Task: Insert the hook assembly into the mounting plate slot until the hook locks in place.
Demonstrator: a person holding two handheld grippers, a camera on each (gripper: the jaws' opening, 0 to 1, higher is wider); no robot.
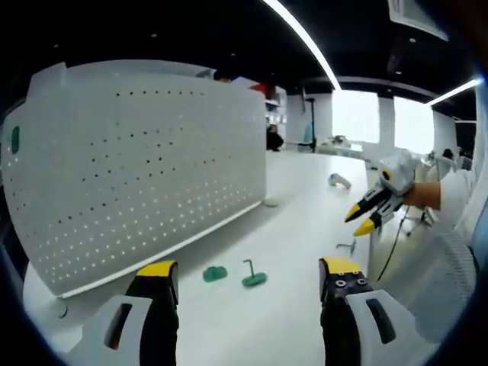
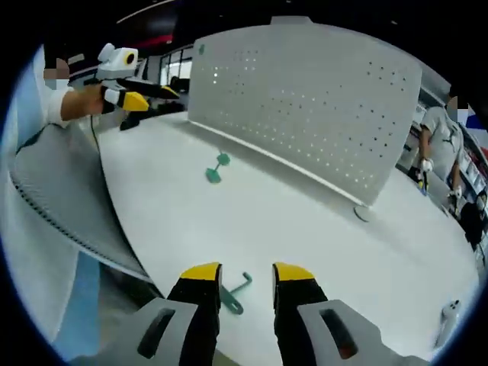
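Hard to make out the small stuff here. In the left gripper view there are two green bits lying on the white tabletop (image 1: 305, 221) just in front of the pegboard panel (image 1: 145, 168): a flat green blob (image 1: 215, 273) and, just beside it, a green base with a thin hook standing up from it (image 1: 253, 274). A third little hook (image 1: 348, 245) sits further right, too small to read properly. The left hand-held gripper (image 1: 250, 276) hovers above the tabletop with its yellow-tipped jaws spread wide and nothing between them. The right hand-held gripper (image 1: 366, 217) comes in from the right, held up off the tabletop in a person's hand, and I can't tell whether its jaws are parted or together from this angle. In the right gripper view, the right hand-held gripper (image 2: 246, 273) has a gap between its jaws, holding nothing, and a green hook (image 2: 238, 293) lies on the tabletop (image 2: 305, 229), partly hidden behind the left jaw. The other two green pieces (image 2: 216, 168) sit near the panel's (image 2: 305, 107) lower edge. There's a person (image 2: 442, 145) cut off at the far right, and a green dot (image 1: 14, 139) on the panel's left edge I can't identify.
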